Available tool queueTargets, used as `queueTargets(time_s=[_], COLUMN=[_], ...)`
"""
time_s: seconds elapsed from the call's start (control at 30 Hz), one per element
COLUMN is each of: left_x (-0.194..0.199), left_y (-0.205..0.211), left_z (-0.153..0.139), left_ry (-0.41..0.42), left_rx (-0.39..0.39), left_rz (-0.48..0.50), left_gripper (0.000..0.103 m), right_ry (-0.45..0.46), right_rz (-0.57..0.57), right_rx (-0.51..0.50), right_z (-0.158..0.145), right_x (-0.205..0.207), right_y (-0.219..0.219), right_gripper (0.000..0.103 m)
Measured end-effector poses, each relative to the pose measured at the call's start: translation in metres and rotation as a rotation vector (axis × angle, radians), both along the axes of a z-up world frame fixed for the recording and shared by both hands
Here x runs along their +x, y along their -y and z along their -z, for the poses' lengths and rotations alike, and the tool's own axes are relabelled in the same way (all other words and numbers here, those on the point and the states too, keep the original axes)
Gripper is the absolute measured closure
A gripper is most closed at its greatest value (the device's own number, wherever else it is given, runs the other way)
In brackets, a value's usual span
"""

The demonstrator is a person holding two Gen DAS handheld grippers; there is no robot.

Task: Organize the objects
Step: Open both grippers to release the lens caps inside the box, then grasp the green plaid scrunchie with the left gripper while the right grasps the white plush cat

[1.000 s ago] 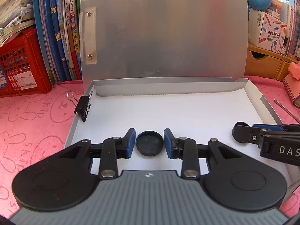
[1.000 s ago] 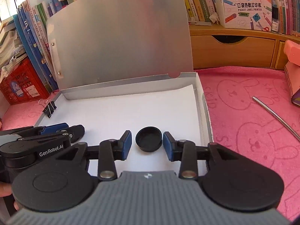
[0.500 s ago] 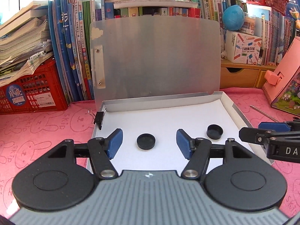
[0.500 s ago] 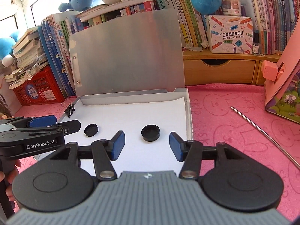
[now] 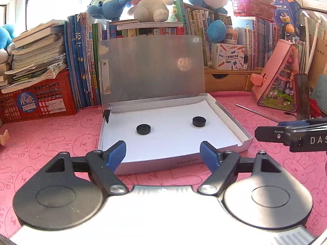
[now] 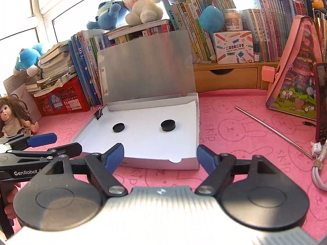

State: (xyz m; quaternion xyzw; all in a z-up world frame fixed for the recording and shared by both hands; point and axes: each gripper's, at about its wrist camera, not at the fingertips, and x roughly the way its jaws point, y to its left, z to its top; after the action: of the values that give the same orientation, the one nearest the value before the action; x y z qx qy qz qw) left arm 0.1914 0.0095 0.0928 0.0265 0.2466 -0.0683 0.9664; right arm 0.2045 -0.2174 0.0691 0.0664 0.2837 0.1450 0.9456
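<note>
box: shallow silver-grey cardboard file box (image 5: 243, 131) lies flat on the pink bunny-print tablecloth (image 5: 51, 143); its lid (image 5: 151, 67) stands up and leans on the row of books (image 5: 81, 65) behind, which is likely why it holds open unaided
liner: white paper sheet (image 5: 169, 140) covers the box floor; probably there so small parts show up against it
left disc: flat round black puck (image 5: 143, 129) sits on the paper, left of centre; flat side down, free of any pad
right disc: second flat round black puck (image 5: 198, 121) on the same sheet, right of centre; well apart from the first, neither touching a wall; spacing matches one puck per gripper
clip: black binder clip with wire handles (image 6: 98, 112) is clamped on the left wall near the hinge corner; seemingly pinning the paper or the wall, view too small to say which
left gripper (image 5: 163, 153): jaws opening, blue pads spread wide; nothing between them; hangs over the box's near edge, aimed down at the tray
right gripper (image 6: 160, 156): same picture; jaws opening, pads apart, empty; near edge of box just ahead
rod: thin metal rod (image 6: 271, 130) lies on the cloth right of the box, untouched; possibly next to be sorted
state: both pucks read as placed inside; lid not yet closed
</note>
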Motion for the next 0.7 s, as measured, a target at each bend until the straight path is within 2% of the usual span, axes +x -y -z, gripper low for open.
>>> queueTargets(time_s=[0.23,0.4,0.7], left_x=[-0.051,-0.078,-0.107], left_y=[-0.007,-0.025,-0.052], left_z=[0.005,0.017,0.046], left_ry=[0.027,0.028,-0.014], left_rx=[-0.029,-0.047,-0.061], left_rz=[0.025,-0.02,-0.087], left_gripper=[0.017,0.012,0.01], right_ry=[0.039,0.063,0.092], right_rz=[-0.016,-0.017,-0.045], right_rx=[-0.023,-0.061,-0.128], right_z=[0.007,0.013,0.031], right_x=[-0.038,-0.061,-0.093], right_y=[0.005,0.006,0.002], right_gripper=[0.007,0.006,0.0])
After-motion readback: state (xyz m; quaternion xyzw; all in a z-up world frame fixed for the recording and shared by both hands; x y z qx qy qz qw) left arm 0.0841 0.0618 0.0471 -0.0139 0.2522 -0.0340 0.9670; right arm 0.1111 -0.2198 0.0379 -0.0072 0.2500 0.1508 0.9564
